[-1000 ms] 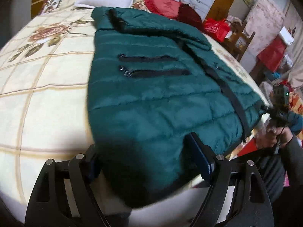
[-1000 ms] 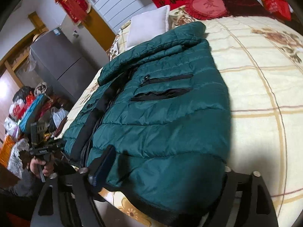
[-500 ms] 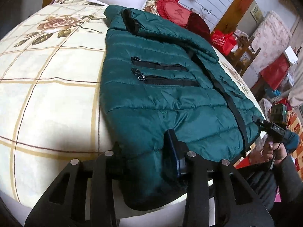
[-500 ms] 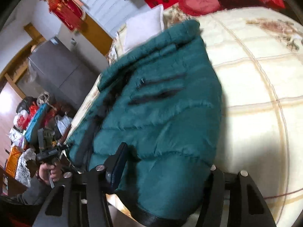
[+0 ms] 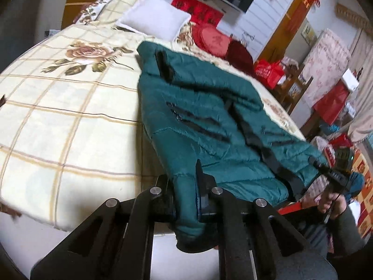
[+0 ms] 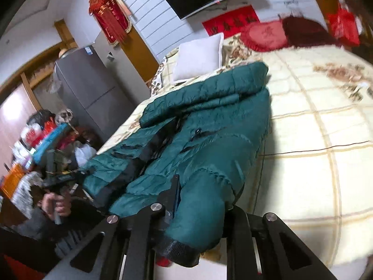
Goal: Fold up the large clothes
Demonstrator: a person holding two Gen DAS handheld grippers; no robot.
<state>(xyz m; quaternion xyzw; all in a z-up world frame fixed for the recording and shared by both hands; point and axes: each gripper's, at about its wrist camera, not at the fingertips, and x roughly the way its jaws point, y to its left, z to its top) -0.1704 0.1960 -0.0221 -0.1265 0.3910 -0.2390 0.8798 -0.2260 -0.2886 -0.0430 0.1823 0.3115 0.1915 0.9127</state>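
A dark green quilted jacket [image 5: 209, 121] lies front up on the bed, collar toward the pillows, with a black zipper strip down its middle; it also shows in the right wrist view [image 6: 209, 140]. My left gripper [image 5: 185, 186] is shut on the jacket's bottom hem corner, the fabric bunched between its fingers. My right gripper [image 6: 200, 200] is shut on the other bottom corner, and the black-trimmed hem hangs below its fingers. In the left wrist view the right gripper [image 5: 335, 175] shows at the jacket's far corner, and in the right wrist view the left gripper [image 6: 63, 177] shows at the left.
The bed has a cream checked blanket [image 5: 65, 116] with rose prints. A white pillow [image 5: 153, 21] and red cushions [image 5: 214, 40] lie at its head. A grey fridge [image 6: 86, 93] and cluttered bags stand beside the bed. Red bags and furniture [image 5: 326, 102] crowd the other side.
Both grippers have closed from open onto the jacket's bottom corners and lifted them slightly. The hem is now bunched and raised off the bed edge.
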